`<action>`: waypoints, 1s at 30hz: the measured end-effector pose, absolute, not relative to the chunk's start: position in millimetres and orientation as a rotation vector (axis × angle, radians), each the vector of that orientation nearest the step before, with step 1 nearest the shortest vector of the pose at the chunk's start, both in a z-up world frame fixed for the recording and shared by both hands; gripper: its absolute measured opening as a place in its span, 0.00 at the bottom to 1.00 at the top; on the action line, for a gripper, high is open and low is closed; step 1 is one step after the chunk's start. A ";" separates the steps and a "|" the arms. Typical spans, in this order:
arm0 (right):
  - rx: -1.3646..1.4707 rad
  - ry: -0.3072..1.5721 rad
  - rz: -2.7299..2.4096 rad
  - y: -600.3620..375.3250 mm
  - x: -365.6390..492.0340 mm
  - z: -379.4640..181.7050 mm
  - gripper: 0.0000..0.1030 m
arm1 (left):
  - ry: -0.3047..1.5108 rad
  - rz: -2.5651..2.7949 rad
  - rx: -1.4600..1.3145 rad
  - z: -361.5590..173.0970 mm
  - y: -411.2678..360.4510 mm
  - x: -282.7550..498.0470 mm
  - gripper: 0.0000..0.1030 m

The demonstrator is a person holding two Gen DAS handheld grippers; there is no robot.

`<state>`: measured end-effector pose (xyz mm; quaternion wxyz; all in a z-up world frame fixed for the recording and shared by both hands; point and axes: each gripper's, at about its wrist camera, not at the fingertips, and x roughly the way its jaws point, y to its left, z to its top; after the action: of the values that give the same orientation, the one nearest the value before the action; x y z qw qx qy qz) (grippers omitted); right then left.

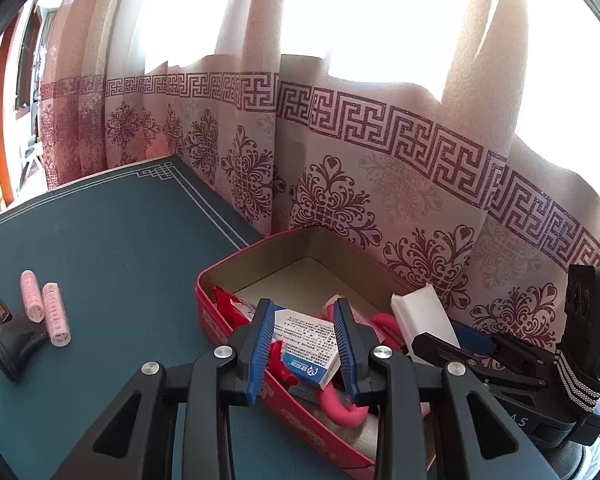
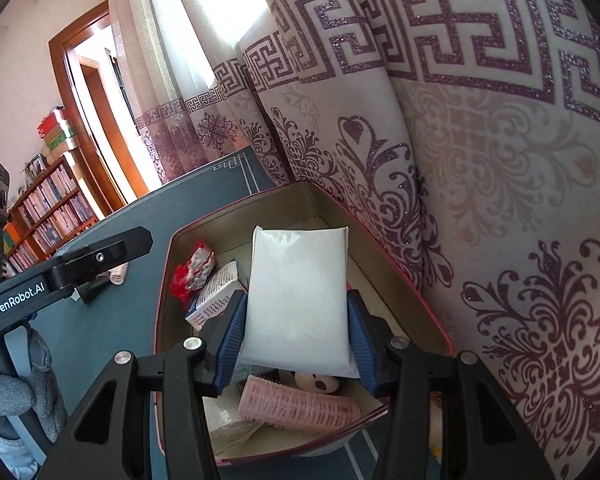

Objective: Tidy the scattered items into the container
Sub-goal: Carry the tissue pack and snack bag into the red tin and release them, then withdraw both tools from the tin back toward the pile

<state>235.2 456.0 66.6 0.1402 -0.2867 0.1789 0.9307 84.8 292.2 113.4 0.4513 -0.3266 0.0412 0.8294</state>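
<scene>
**Both grippers over the tin, right one carrying a white pouch**

Blue pads of your right gripper [image 2: 296,340] sit closest to the lens, clamped on the two long edges of a white pouch [image 2: 300,300]. The pouch stands upright between them and hangs over the open red tin [image 2: 400,264], which rests on the blue table [image 2: 120,320] against a patterned curtain [image 2: 480,160].

The pouch looks soft, light and slightly puffed, with a smooth, likely slippery skin. Its sealed edges are the firmest place to hold, and you have it there, low on the sides. Squeezing harder would probably only buckle it.

Your left gripper [image 1: 304,348] hovers over the tin's near wall with its pads partly apart. A small white and blue box [image 1: 308,344] shows between them, but you cannot tell from this view whether the pads press on it or it lies in the tin below. The box looks stiff and light; its flat sides suit a grip.

Already in the tin: a red wrapper [image 2: 192,272], pink rollers [image 2: 296,404] and a small panda figure [image 2: 316,383].

Two more pink rollers [image 1: 46,306] and a black nozzle [image 1: 14,346] wait on the table, well left of the tin.
</scene>
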 end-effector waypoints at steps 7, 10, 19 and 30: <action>-0.826 0.503 2.711 447.3 236.4 69.9 0.55 | 0.071 2.091 -0.841 109.0 269.1 77.5 0.40; -0.820 0.509 2.714 444.8 237.6 71.5 0.55 | 0.060 2.107 -0.845 107.3 260.9 77.6 0.56; -0.832 0.495 2.747 427.0 236.2 76.3 0.62 | 0.039 2.130 -0.869 101.8 239.1 75.3 0.56; -0.876 0.453 2.810 392.1 219.3 78.7 0.68 | -0.020 2.193 -0.933 85.9 192.4 62.7 0.56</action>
<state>219.3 392.1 78.7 0.0817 -0.2930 0.1516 0.9405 62.7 192.4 85.9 0.3699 -0.3638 -0.0077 0.8549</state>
